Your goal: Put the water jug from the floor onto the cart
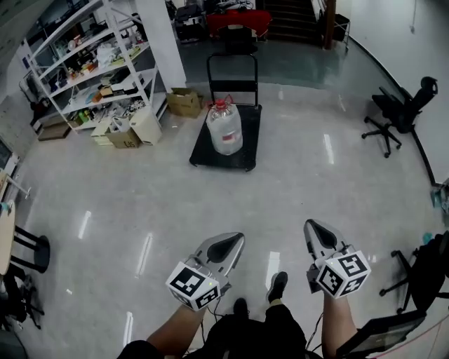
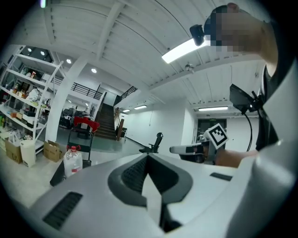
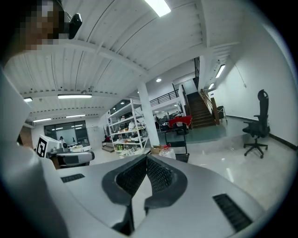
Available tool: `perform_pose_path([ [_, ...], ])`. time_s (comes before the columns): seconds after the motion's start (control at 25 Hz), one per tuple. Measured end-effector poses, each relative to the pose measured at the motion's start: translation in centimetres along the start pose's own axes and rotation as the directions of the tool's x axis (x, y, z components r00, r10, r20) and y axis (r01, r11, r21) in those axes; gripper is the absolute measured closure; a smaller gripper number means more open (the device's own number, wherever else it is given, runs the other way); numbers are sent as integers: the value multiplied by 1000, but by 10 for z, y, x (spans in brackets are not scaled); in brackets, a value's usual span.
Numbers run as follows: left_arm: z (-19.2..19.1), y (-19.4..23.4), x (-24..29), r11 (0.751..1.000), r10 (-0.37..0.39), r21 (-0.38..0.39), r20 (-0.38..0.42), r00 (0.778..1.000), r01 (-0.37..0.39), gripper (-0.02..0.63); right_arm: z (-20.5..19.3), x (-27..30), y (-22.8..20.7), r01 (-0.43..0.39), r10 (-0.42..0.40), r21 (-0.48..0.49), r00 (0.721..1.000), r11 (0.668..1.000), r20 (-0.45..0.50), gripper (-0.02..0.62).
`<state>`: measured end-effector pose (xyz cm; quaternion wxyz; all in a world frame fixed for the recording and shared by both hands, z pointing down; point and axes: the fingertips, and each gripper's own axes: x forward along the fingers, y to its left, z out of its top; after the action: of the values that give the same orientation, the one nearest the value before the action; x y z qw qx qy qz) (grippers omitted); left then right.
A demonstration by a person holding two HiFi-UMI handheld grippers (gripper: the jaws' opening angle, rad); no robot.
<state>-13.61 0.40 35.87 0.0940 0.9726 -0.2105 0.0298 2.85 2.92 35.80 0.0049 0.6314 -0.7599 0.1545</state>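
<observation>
Head view: water jug (image 1: 224,127) stands upright on the cart (image 1: 247,156), on the black deck, left of centre, red cap up. The cart's handle rises behind it. The cart is well ahead of me across the glossy floor (image 1: 140,203).

L gripper (image 1: 233,243) is low in frame w/ fingers closed tight. The left gripper view shows the pads meeting w/ nothing btwn them. R gripper (image 1: 313,228) is the same: the right gripper view shows fingers pressed together and empty. Both point roughly toward the cart, side by side, well apart from the jug. My shoe (image 1: 277,285) shows btwn them, lower in frame.

Shelving rack (image 1: 91,63) is at far left w/ cardboard boxes (image 1: 133,130) at its foot. One more box (image 1: 184,102) sits just left of the cart's handle end. Office chair (image 1: 400,112) is at right, well apart from the cart. Stairs (image 1: 291,17) are at the back.
</observation>
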Motion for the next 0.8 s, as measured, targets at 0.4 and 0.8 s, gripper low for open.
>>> perform_pose_path([
  [0.4,-3,-100,-93,995,0,99,10,1000,-1,604,-13,-131,59,7,-6,-57,1000,998,19,592],
  [0.8,-55,-231,-180,994,73,81,-64,995,-68,604,-74,-287,81,5,-5,-30,1000,1000,17,592],
])
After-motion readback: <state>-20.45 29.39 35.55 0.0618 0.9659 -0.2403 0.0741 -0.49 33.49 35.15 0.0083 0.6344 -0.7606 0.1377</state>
